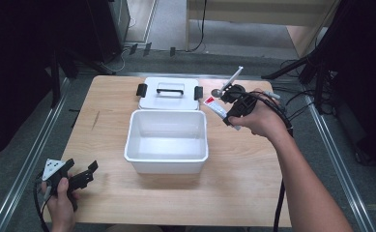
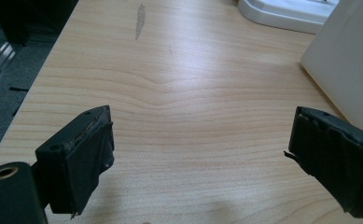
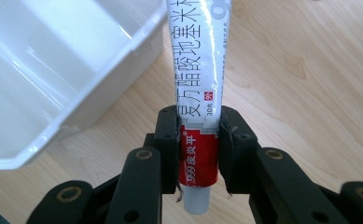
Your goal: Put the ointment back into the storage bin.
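Right gripper pinches glossy flat tube; smooth rectangular bin beside.

Wooden table, light grain, fills the centre of the frame. Dark streak on its left part. Grey floor around it. Metal rails along lower left and lower right. Loose cables at right edge. Pale wooden furniture at top.

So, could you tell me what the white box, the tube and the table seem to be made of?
The white box: glossy moulded plastic, going by its sheen and rounded rim. The tube in the right gripper: probably thin metal or laminate, given its creased printed skin. The table: wood or wood-look laminate, with visible grain.
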